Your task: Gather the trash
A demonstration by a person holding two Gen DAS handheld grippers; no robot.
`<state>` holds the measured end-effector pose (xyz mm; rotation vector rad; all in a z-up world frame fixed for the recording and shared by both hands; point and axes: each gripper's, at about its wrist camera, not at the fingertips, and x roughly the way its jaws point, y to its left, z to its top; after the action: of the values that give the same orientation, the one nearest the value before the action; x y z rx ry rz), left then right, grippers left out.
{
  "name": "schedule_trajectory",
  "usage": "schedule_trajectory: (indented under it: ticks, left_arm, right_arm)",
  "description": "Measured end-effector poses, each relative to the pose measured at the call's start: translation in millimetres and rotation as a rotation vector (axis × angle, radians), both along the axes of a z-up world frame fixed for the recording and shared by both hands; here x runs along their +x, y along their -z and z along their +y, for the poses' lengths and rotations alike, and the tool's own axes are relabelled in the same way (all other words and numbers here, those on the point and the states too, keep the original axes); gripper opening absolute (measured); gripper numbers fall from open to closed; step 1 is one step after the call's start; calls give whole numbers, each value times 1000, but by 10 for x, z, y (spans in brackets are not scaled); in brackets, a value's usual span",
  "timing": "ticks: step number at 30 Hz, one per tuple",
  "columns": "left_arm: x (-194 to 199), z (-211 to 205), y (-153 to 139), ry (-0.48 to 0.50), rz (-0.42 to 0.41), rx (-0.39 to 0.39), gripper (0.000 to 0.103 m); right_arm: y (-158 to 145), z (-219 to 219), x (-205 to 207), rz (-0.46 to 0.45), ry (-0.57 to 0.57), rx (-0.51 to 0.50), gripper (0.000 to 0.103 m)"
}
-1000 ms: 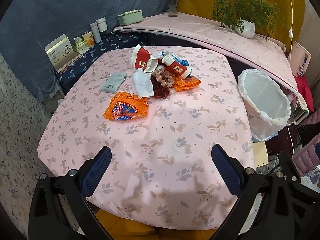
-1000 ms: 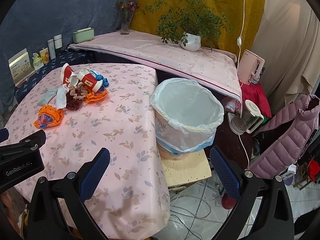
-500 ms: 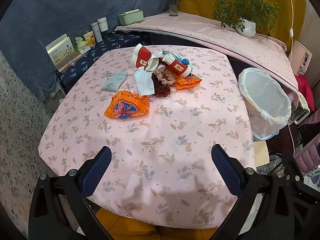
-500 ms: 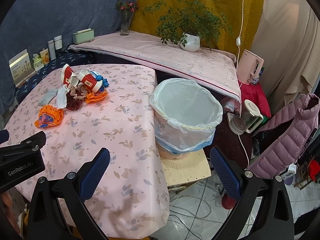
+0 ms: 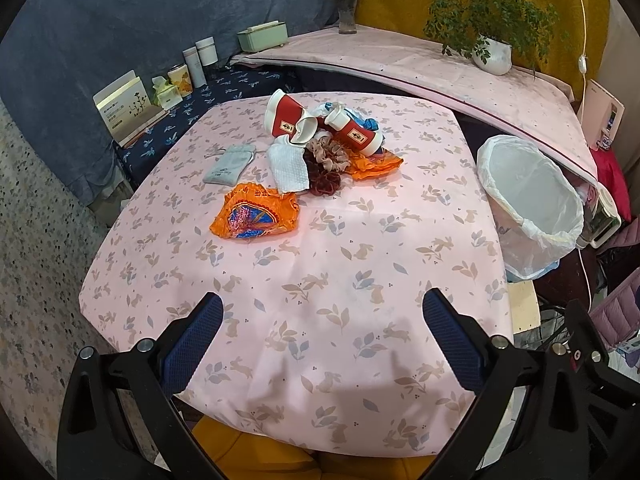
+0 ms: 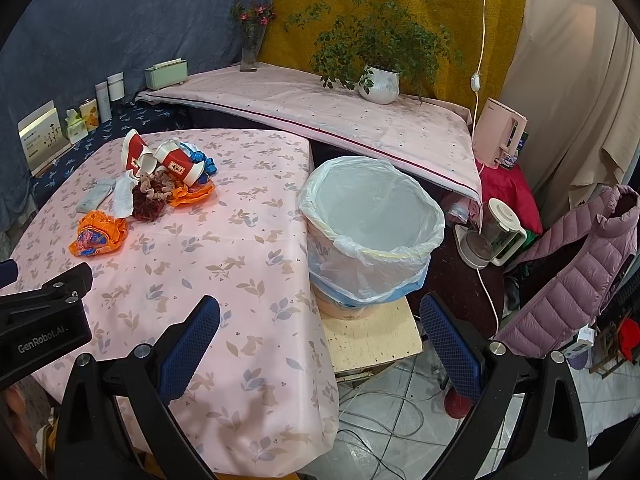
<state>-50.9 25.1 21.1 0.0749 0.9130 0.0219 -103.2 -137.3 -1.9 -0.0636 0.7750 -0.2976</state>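
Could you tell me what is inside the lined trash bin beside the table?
Nothing shows inside the trash bin: only the white liner on its walls and bottom. The near inner wall, below the rim, is hidden from both views.

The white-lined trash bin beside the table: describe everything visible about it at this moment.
The round trash bin stands upright on a pale wooden board just off the right edge of the pink floral-clothed table. A thin translucent white plastic liner is folded over its rim, with a blue layer showing lower down the wall. Its interior looks empty in both views. Its side sits right against the hanging cloth. Neither gripper touches it.
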Motion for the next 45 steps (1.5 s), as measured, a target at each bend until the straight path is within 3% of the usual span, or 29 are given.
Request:
schedule_trajectory:
  ticks: [31,45]
  left_arm:
    - [-20,-47,-69,2,-15,20,95]
    - [130,-59,16,12,-22,12,95]
  right_arm:
    - [-40,-32,-28,-8,4,4,96]
    - [-6,-71,192,1,18,10,96]
